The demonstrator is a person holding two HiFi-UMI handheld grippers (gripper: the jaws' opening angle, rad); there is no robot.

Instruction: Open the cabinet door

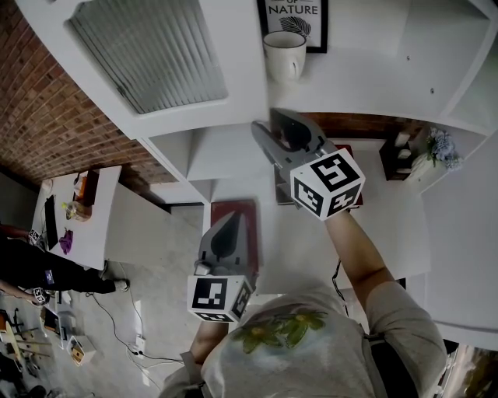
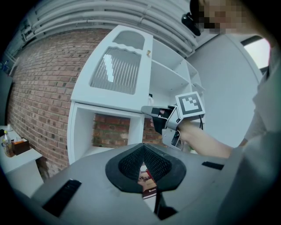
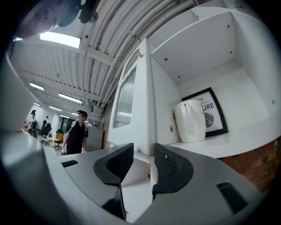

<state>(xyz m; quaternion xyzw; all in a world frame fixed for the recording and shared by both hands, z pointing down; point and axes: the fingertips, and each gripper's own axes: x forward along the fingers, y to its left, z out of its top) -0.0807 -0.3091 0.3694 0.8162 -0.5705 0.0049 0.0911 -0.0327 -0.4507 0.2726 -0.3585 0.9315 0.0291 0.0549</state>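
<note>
Right gripper view is showing my right tool (image 3: 143, 165) spread wide, with the free edge of the cabinet door (image 3: 131, 101) sitting just ahead, swung out. Guessing it's light, stiff, a bit fragile, so I'm eyeing that solid edge. Left tool (image 2: 143, 151) is hanging pressed together, empty.

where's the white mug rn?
Head view, top centre: the white mug stands on the cabinet shelf, just in front of the framed print, right of the open door.
</note>
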